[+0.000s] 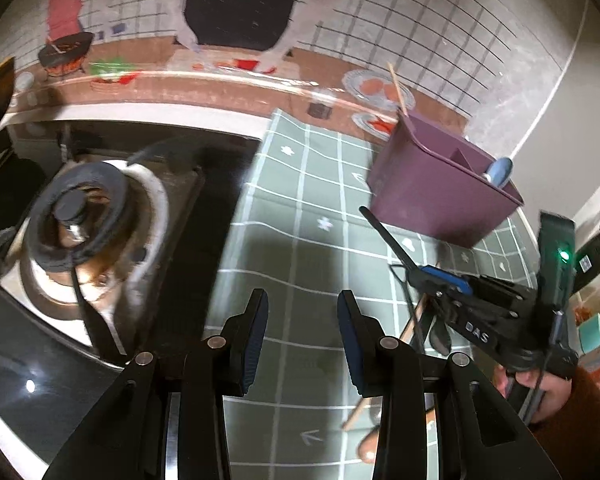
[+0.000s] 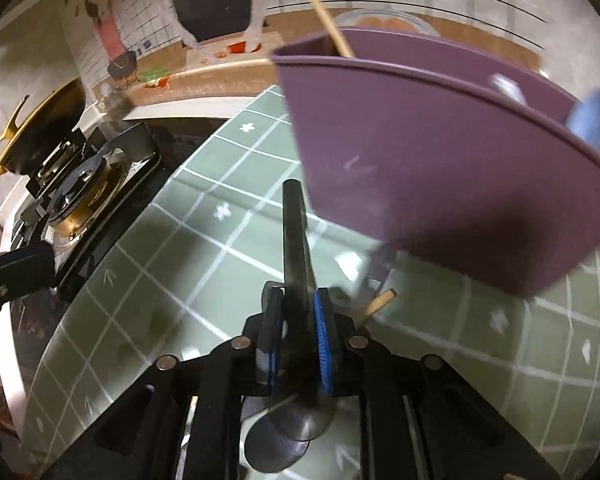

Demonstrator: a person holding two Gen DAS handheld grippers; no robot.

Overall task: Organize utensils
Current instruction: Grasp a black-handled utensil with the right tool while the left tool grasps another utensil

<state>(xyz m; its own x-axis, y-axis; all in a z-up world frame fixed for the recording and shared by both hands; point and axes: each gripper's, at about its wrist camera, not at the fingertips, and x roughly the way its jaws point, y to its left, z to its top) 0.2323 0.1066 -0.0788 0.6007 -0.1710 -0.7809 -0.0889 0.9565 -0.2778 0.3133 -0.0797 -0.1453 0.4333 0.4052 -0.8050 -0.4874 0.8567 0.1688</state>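
right claw [image 2: 296, 316] grips a black spoon [image 2: 294, 240] by its handle, bowl end back under the claw, handle tip pointing at the purple holder [image 2: 440, 168] on the green mat [image 2: 160, 280]. left claw [image 1: 302, 332] is open, empty, over the mat beside the stove [image 1: 84, 216]. to do it well i'd tip the handle clear over the holder rim, pick a free compartment away from the chopstick [image 2: 326, 16] and blue spoon [image 2: 592, 120], and only let go once it's inside.

One purple caddy [image 2: 440, 168], two chopsticks [image 2: 326, 16], two spoons [image 2: 592, 120].
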